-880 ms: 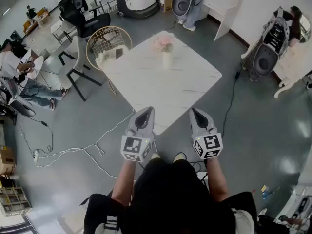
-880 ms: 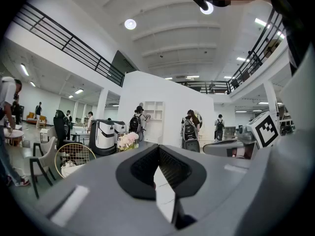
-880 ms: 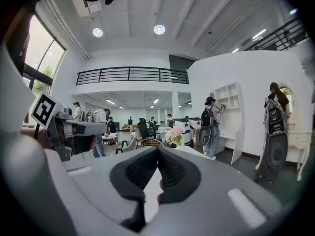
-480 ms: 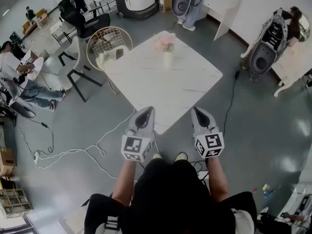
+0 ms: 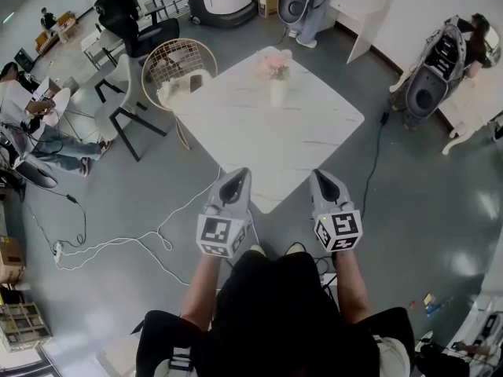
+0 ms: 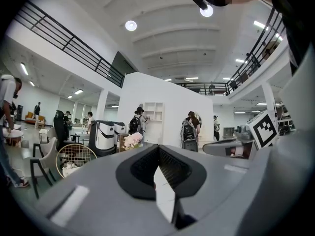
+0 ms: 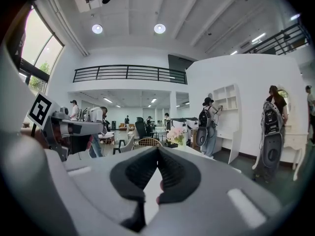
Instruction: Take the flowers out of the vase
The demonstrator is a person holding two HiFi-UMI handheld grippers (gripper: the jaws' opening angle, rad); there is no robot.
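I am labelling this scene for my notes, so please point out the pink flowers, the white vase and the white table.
pink flowers (image 5: 275,63): head view, on the middle of the blooms.
white vase (image 5: 278,94): head view, on its body below the blooms.
white table (image 5: 267,144): head view, on the bare top.

The flowers (image 5: 275,63) are a small bunch of pale pink blooms with a little green among them, gathered into a rounded head. They stand upright in the vase (image 5: 278,92), their stems down inside it. The vase is small, plain and white, narrow, and stands upright on the white marbled desk (image 5: 267,144). It sits near the desk's far corner, well apart from the near edge, with nothing touching it
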